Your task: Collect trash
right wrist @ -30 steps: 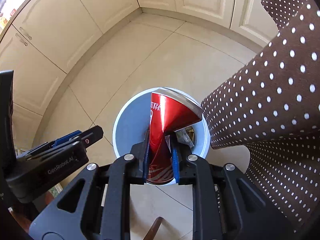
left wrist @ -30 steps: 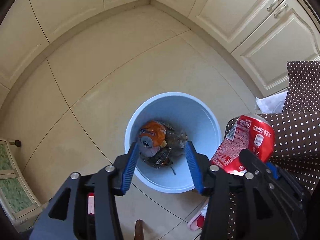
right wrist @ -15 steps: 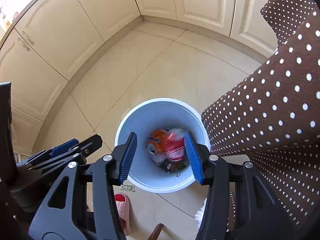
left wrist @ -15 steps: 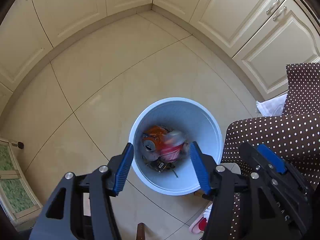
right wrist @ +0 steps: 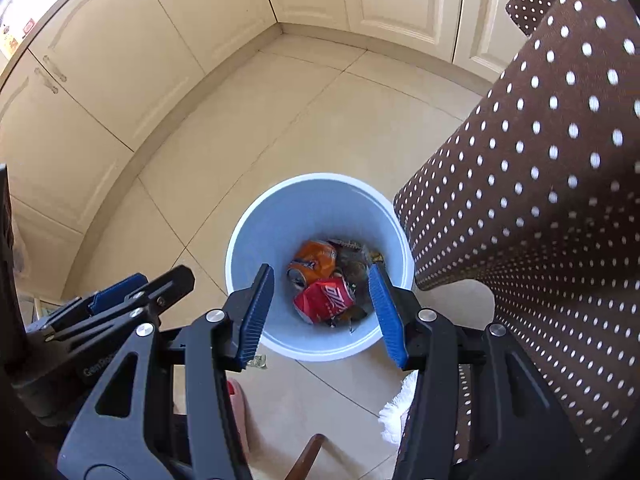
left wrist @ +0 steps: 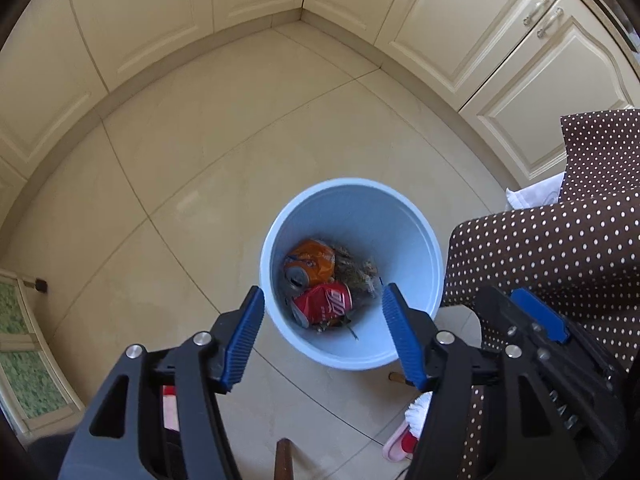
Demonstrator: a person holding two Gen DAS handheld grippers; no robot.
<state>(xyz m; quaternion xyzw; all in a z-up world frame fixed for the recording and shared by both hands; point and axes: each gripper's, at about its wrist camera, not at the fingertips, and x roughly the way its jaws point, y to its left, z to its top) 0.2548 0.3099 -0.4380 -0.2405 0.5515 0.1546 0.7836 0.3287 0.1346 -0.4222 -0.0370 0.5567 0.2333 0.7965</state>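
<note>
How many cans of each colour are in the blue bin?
Orange can: 1
Red can: 1
Total: 2 cans in the blue bin, lying beside some darker scraps too jumbled to count.

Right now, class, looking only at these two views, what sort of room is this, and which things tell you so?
Probably a home kitchen: cream panelled cabinet doors with metal handles meet in a corner, the tiled floor is beige, and a blue waste bin holds crushed drink cans.
</note>
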